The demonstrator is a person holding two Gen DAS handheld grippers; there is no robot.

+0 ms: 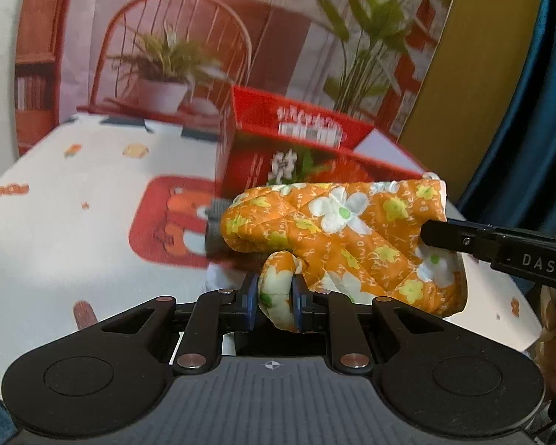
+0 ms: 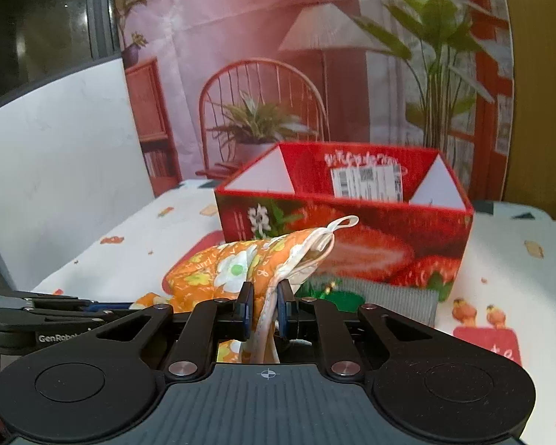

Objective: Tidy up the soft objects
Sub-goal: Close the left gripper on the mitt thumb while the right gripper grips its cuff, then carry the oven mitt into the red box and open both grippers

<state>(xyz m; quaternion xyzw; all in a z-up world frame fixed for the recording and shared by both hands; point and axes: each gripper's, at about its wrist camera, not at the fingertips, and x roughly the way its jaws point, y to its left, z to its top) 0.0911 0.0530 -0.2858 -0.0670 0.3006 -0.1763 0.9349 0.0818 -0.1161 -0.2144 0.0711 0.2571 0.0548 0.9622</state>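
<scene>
The left gripper [image 1: 276,298] is nearly closed, its two blue pads pinching the thumb of an orange flowered oven mitt [image 1: 337,237], which bulges between them. In that view the mitt stretches from the middle toward the right, lifted clear of the white patterned tablecloth [image 1: 74,193], with its cuff end at the far right. There the right gripper [image 1: 432,235] comes in from the right edge and bites the cuff (only its black finger shows from this side). Behind the mitt stands a red strawberry box [image 1: 296,148], open at the top, and a grey cloth [image 1: 215,230] lies on the table at the mitt's left end, just in front of the box.

From the right wrist camera, the left gripper's black arm [image 2: 37,315] reaches in at the lower left. The mitt [image 2: 233,267] rises in the middle, its white-edged cuff squeezed flat between the right gripper's [image 2: 265,300] almost fully closed pads, and a white hanging loop [image 2: 343,222] sticks up from the cuff. Further right the strawberry box [image 2: 352,237] sits on the tablecloth [image 2: 507,259], a shipping label [image 2: 367,181] on its inner back wall, with the grey ribbed cloth [image 2: 389,300] lying against its foot.
</scene>
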